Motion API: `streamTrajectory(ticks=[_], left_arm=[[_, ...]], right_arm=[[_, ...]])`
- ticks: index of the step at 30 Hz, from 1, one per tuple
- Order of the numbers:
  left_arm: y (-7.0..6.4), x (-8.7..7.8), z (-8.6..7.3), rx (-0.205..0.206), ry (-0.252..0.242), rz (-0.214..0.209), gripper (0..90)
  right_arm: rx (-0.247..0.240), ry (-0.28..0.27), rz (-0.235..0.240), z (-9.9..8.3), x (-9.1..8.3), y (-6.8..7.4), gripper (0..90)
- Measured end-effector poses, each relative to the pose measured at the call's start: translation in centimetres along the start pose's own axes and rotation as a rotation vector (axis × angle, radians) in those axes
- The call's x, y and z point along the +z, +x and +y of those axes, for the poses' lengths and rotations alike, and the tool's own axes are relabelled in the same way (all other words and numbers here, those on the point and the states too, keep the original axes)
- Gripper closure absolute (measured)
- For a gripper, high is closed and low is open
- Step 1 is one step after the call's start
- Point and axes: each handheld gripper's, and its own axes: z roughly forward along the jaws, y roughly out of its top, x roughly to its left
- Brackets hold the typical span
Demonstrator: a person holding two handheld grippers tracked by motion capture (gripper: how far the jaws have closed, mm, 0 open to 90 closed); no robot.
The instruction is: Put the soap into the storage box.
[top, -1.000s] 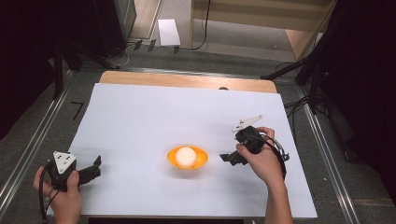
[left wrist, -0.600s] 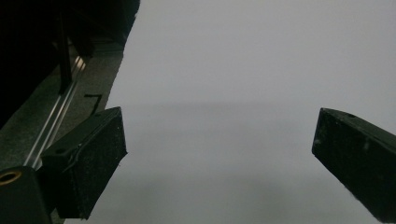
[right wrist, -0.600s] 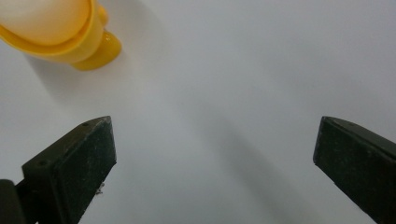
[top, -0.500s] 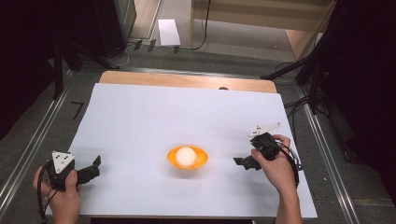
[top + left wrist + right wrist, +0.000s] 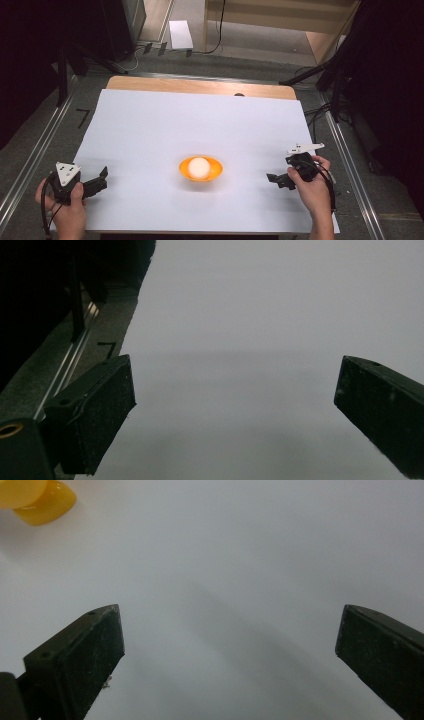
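Bowl (image 5: pixel 201 169), orange, sits near the middle of the white surface (image 5: pixel 165 125), a little toward our side, with a pale ball (image 5: pixel 198 166) resting in it. From the high view we cannot tell what the ball is made of, and its underside is hidden by the bowl's rim.

In the right tongs' own view the bowl (image 5: pixel 47 505) is cut off at the top left corner, so we see just a yellow-orange edge and a sliver of the ball (image 5: pixel 20 490). That close view does show what the high view does not: the right tongs (image 5: pixel 227 645) stand wide open with nothing between them, bare white sheet in the gap. In the left tongs' view the left tongs (image 5: pixel 235 410) are likewise spread wide and empty, and past the left jaw we see the sheet's edge and a metal rail (image 5: pixel 75 355) beside it.

The high view alone gives the layout. Our left tongs (image 5: pixel 95 184) lie at the near left corner of the sheet, well apart from the bowl. Our right tongs (image 5: pixel 278 180) are near the right edge, pointing toward the bowl yet clear of it. The bowl lies between the two, closer to the right tongs. Both hands partly cover the tongs' bodies, and the room beyond the surface is too dark to read.
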Motion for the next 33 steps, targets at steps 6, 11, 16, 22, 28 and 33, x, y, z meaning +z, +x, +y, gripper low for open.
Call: streamTrajectory(ticks=[6, 11, 16, 22, 28, 33], left_arm=[[-0.1, 0.0, 0.0, 0.013, 0.001, -0.003, 3.5], [0.0, 0.1, 0.1, 0.002, 0.015, 0.000, 3.4], [0.1, 0.2, 0.2, -0.005, 0.027, -0.005, 1.0], [0.1, 0.4, 0.3, -0.005, 0.047, 0.007, 0.0], [-0.1, 0.5, 0.3, 0.004, 0.054, 0.018, 0.0], [-0.1, 0.5, 0.3, 0.000, 0.050, 0.016, 0.0]], right_arm=[[0.031, -0.031, -0.019, -1.6, -0.2, -0.9, 0.0], [0.079, -0.115, -0.028, -4.0, -0.5, -1.8, 0.0], [0.109, -0.199, -0.032, -6.2, -1.2, -2.5, 0.0], [0.172, -0.328, -0.021, -8.7, -2.3, -3.5, 0.0], [0.227, -0.455, 0.006, -10.8, -3.0, -4.2, 0.0], [0.223, -0.499, 0.015, -11.1, -3.2, -4.2, 0.0]])
